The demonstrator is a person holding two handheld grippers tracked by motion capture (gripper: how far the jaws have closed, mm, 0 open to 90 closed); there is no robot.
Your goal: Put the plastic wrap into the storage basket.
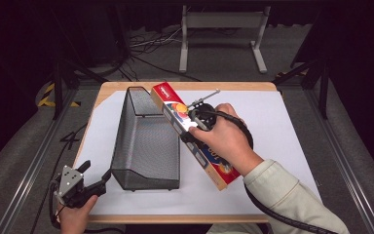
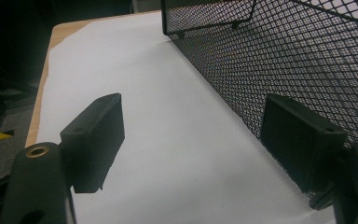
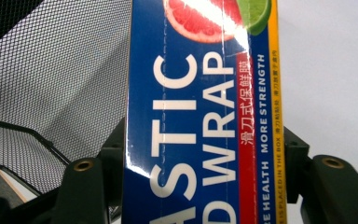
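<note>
A long blue and red plastic wrap box [image 1: 190,134] [image 3: 205,112] lies slanted over the white sheet, just right of a black wire mesh basket [image 1: 143,141] [image 2: 284,60] [image 3: 37,79]. My right gripper [image 1: 193,127] [image 3: 203,154] is shut on the box, one jaw on each long side near its middle. At the table's front left corner my left gripper [image 1: 95,178] [image 2: 191,140] stands open beside the basket's near end, nothing between its jaws; its right jaw sits close against the mesh wall.
A white sheet [image 1: 272,126] covers most of the wooden table [image 1: 117,87]. Cables and a white metal stand [image 1: 221,29] are on the floor beyond the far edge. Black frame rails [image 1: 34,161] run along both sides of the table.
</note>
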